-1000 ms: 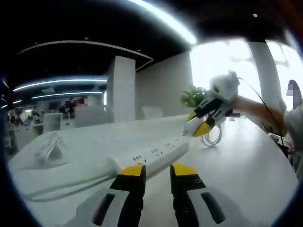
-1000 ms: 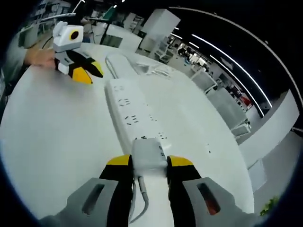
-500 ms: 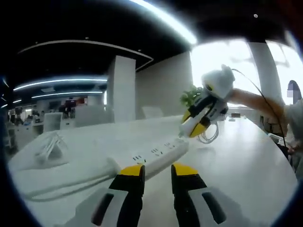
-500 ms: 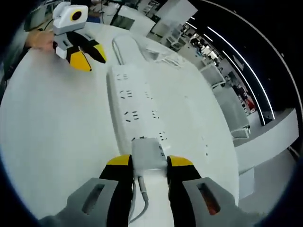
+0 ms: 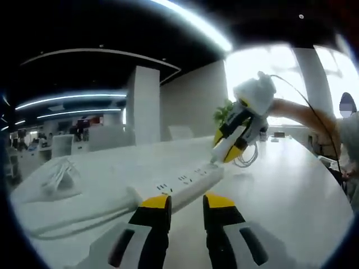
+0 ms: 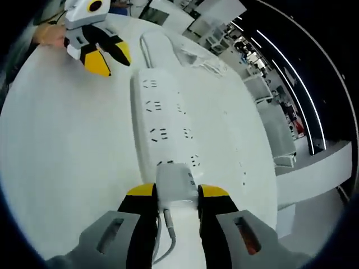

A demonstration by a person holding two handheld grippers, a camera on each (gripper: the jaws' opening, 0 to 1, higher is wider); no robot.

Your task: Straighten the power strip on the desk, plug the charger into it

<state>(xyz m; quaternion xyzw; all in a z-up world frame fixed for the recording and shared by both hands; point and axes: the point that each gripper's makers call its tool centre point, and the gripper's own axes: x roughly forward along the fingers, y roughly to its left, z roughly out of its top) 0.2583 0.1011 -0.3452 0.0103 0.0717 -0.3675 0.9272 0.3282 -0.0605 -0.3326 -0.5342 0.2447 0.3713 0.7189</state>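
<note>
Right hand-held gripper (image 6: 170,197) presses charger (image 6: 175,183) onto power strip (image 6: 162,126)

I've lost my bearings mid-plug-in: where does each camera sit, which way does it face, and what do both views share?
Left gripper view: low over the desk, along the open left gripper toward the power strip; a forearm shows behind the right gripper.
Right gripper view: above the strip's near end, down its length; jaws shut on the charger.
Shared: strip, desk, opposite gripper.

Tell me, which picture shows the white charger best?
The right gripper view: the charger sits clamped between that gripper's jaws, right over the power strip. The left gripper view shows it small and far off, mostly hidden.
</note>
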